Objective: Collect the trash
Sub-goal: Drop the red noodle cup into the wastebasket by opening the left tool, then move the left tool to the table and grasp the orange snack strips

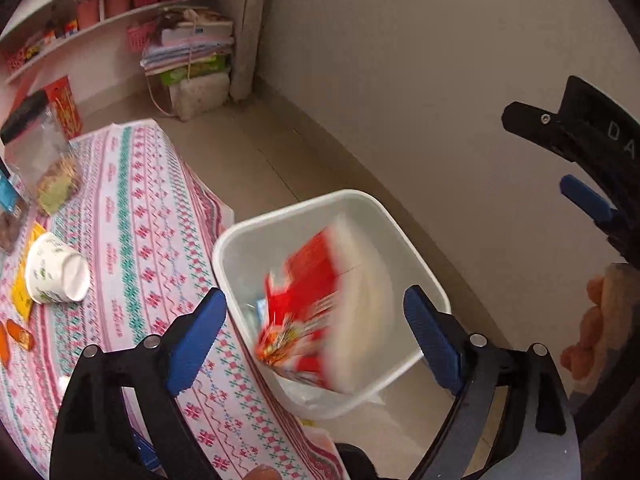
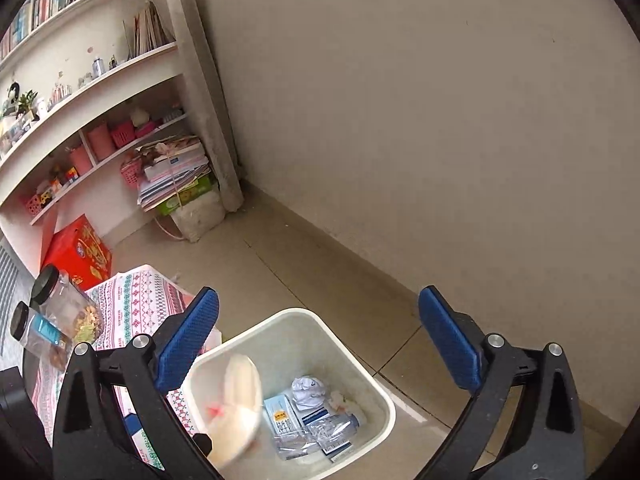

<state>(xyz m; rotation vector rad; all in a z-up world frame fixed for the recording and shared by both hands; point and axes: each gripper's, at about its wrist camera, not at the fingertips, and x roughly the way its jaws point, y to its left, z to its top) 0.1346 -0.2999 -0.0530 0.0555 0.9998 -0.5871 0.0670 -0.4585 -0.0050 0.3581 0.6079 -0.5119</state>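
A white trash bin (image 1: 280, 216) stands on the floor beside the table's corner. Over its mouth is a blurred red-and-white food container (image 1: 316, 312), apart from both blue pads of my left gripper (image 1: 314, 340), which is open. In the right wrist view the same container (image 2: 236, 404) appears as a blurred cream bowl at the bin's (image 2: 320, 320) left wall. My right gripper (image 2: 318, 336) is open above the bin with nothing in it. Inside lie a crumpled tissue (image 2: 306, 392), a blue-white packet (image 2: 280, 412) and a squashed clear bottle (image 2: 320, 436). My right gripper (image 1: 576, 168) also shows at the left wrist view's right edge.
The table wears a pink-and-green patterned cloth (image 1: 140, 216). On it are a paper cup on its side (image 1: 56, 270), a yellow packet (image 1: 22, 292) and clear jars with black lids (image 2: 64, 308). A red box (image 2: 80, 252), stacked books (image 2: 176, 180) and shelves stand behind; a wall runs right.
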